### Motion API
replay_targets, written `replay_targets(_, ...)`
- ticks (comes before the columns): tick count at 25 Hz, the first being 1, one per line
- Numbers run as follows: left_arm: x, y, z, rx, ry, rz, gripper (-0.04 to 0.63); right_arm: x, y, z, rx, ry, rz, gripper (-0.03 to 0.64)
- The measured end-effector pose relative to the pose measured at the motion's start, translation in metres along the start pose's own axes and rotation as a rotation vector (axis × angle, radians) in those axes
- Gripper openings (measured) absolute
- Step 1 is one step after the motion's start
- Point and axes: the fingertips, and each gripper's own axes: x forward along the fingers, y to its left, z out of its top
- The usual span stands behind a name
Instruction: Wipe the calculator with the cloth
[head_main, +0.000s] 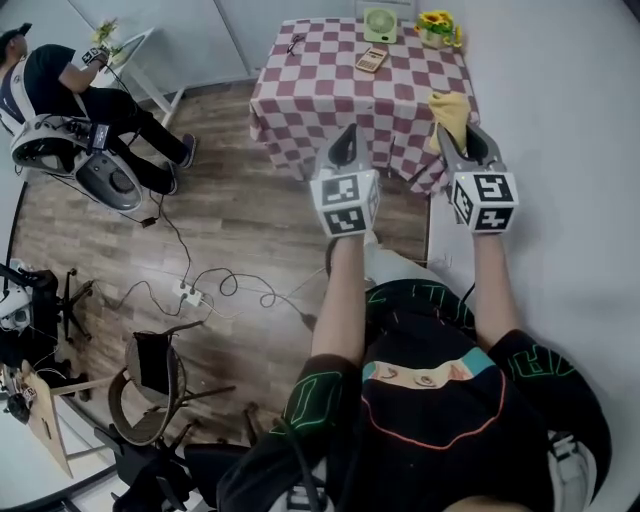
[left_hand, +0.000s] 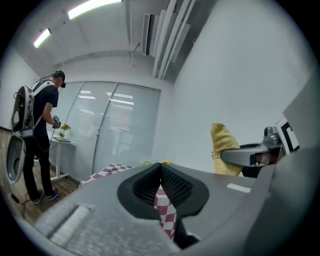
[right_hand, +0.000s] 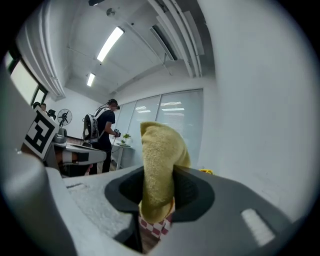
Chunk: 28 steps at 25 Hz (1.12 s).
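The calculator (head_main: 372, 58) lies at the far side of a red-and-white checkered table (head_main: 320, 95). Both grippers hover short of the table's near edge, pointing toward it. My right gripper (head_main: 452, 130) is shut on a yellow cloth (head_main: 449, 108), which sticks up between its jaws as a folded wad (right_hand: 157, 165). My left gripper (head_main: 345, 138) is shut with nothing in it, its jaw tips meeting (left_hand: 160, 169). In the left gripper view the cloth (left_hand: 223, 147) shows off to the right.
A green fan (head_main: 380, 22) and a pot of yellow flowers (head_main: 437, 27) stand at the table's back edge, and a small black item (head_main: 295, 42) lies at the back left. Cables and a power strip (head_main: 188, 292) lie on the wood floor. A person (head_main: 60, 85) is at far left, a chair (head_main: 150, 385) lower left.
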Motion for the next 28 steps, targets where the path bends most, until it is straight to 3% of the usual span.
replay_targets(8,0.028,0.000,-0.005,0.036,0.032,0.004,0.011,0.026,-0.024,-0.008,0.066,-0.018,0.022,0.127)
replay_targets(14,0.066,0.003,-0.015,0.022,0.064,0.028,0.011,0.046,-0.057,-0.026,0.022,0.037,0.085,0.127)
replay_targets(18,0.098,-0.015,-0.029,0.056,0.092,0.013,0.011,0.057,-0.081,-0.042,0.063,0.052,0.092,0.127)
replay_targets(21,0.124,-0.012,-0.021,0.088,0.059,0.020,0.011,0.072,-0.083,-0.041,0.033,0.053,0.147,0.127)
replay_targets(25,0.146,-0.033,-0.037,0.114,0.112,-0.040,0.011,0.063,-0.096,-0.057,0.011,0.112,0.135,0.129)
replay_targets(28,0.156,-0.025,-0.048,0.110,0.147,-0.053,0.011,0.082,-0.094,-0.069,0.046,0.140,0.122,0.129)
